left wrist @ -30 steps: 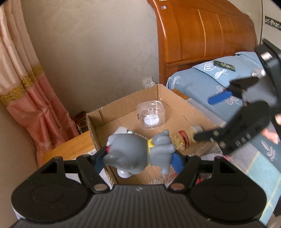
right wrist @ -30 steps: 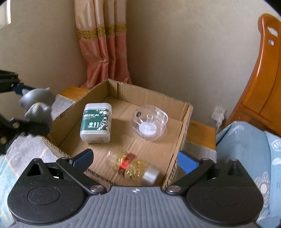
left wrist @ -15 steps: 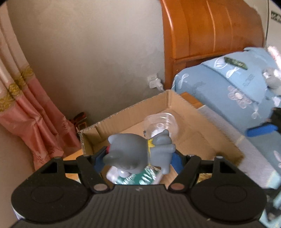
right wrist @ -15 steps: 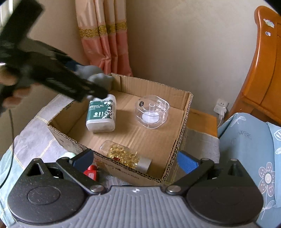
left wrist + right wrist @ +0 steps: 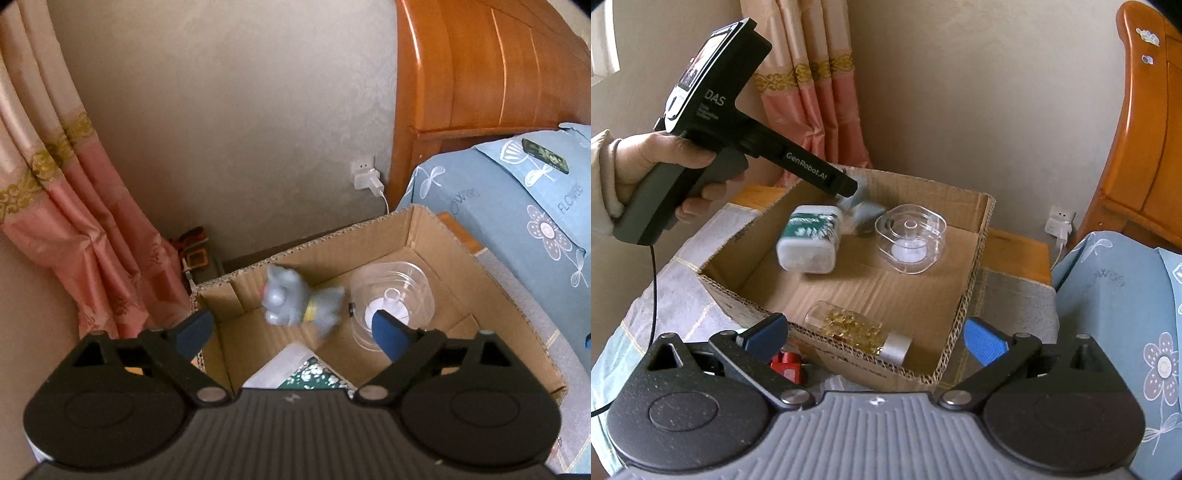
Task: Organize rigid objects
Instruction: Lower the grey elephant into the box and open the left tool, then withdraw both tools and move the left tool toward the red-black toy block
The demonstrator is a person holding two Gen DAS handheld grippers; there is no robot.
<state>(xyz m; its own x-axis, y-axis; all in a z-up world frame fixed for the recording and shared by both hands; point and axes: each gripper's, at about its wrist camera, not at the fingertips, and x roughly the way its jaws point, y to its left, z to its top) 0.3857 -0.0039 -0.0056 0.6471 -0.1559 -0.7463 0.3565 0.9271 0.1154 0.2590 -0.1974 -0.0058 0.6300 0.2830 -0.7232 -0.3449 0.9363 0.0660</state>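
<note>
Both grippers gape empty, left gripper [image 5: 291,328] above the cardboard box [image 5: 964,306] and right gripper [image 5: 875,334] at its near edge, while the blurred grey toy [image 5: 295,301], apparently mid-fall toward the far corner, may strike the clear tape holder [image 5: 910,238] or green-labelled bottle [image 5: 810,240].

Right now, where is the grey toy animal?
The blurred grey toy animal is inside the cardboard box by its far wall, beyond the open left jaws, between the clear plastic container and the green-labelled white bottle.
</note>
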